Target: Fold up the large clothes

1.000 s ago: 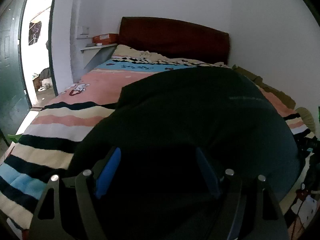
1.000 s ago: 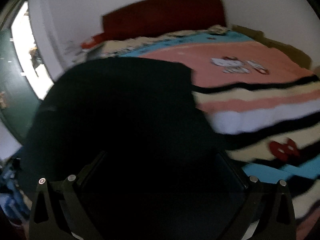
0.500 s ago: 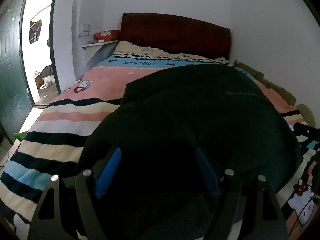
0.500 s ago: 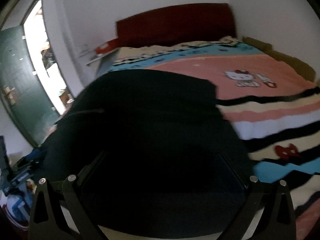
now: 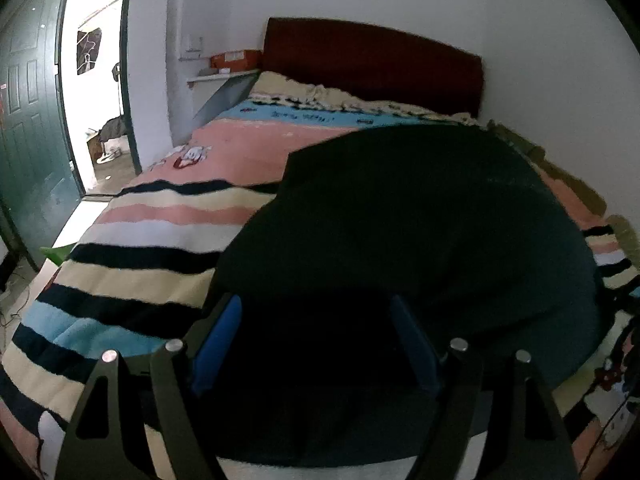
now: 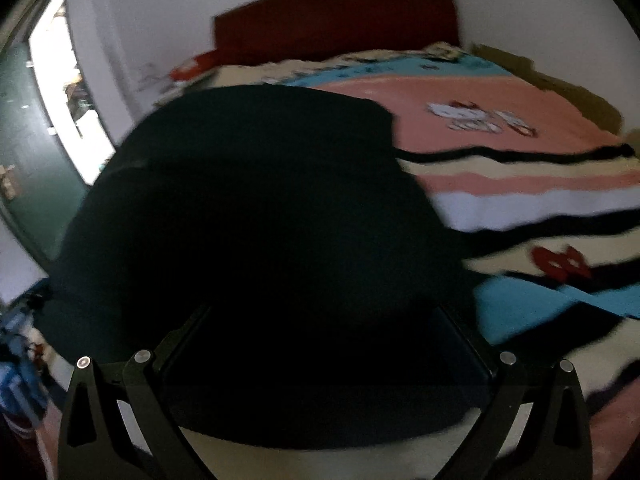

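Striped pink, cream, black and blue blanket point(image 5: 132, 216) on bed, dark red headboard point(image 5: 372, 68) behind. Large black garment point(image 5: 420, 220) lies flat across it, shifted slightly since a moment ago. Left gripper point(image 5: 316, 344) and right gripper point(image 6: 324, 340) both spread wide, holding nothing; fold apparently laid down.

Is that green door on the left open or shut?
Open. The green door is swung aside, and bright daylight fills the doorway beside it.

This was a bedroom in a home. A bed with a dark red headboard point(image 5: 372, 64) at twelve o'clock carried a striped cartoon-print blanket point(image 5: 168, 232), with plain white walls point(image 5: 520, 20) behind. At nine o'clock a green door point(image 5: 28, 128) stood open beside a small wall shelf point(image 5: 224, 76).
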`<state>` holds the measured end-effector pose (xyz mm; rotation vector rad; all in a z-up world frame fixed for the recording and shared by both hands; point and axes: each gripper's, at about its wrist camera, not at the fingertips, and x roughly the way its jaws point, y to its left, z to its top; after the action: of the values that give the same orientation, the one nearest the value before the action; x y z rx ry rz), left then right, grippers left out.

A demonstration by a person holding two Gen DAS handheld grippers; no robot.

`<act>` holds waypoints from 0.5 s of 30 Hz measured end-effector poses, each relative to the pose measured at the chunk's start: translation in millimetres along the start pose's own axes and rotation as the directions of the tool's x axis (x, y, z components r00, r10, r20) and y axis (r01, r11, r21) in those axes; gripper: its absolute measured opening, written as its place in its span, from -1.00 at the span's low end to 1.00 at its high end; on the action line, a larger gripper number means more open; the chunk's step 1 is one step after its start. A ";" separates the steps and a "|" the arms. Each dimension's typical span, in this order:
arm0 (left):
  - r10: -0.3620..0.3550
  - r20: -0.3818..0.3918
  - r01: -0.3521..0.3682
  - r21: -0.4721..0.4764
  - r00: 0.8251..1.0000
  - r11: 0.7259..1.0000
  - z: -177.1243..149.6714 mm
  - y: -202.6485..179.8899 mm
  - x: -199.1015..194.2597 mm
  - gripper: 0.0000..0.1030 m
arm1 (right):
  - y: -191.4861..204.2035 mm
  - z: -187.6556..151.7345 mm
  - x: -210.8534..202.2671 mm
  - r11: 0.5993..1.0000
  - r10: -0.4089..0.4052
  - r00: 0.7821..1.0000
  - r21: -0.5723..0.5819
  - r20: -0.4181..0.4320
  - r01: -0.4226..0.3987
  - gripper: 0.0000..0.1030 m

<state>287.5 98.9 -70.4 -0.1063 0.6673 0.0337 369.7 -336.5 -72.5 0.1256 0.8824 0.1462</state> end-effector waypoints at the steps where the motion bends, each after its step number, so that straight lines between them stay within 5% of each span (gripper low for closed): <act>1: -0.008 0.011 0.008 0.003 1.000 1.000 1.7 -2.7 -2.0 0.48 | -7.8 -0.5 -1.6 1.000 -0.027 1.000 0.012 -0.012 0.027 0.99; 7: -0.070 0.007 0.070 0.010 0.998 0.997 2.2 -23.9 4.9 0.48 | 7.1 7.6 -20.9 0.999 0.042 0.997 0.011 0.060 -0.043 0.99; 15: 0.003 -0.042 -0.002 0.033 0.999 0.999 -8.0 -23.7 9.4 0.48 | 28.4 -3.9 4.6 0.989 0.148 0.989 -0.016 0.011 -0.148 0.99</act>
<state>291.5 74.4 -80.4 -0.0749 0.7102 0.0231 367.3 -307.6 -73.6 0.1775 0.8599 0.2902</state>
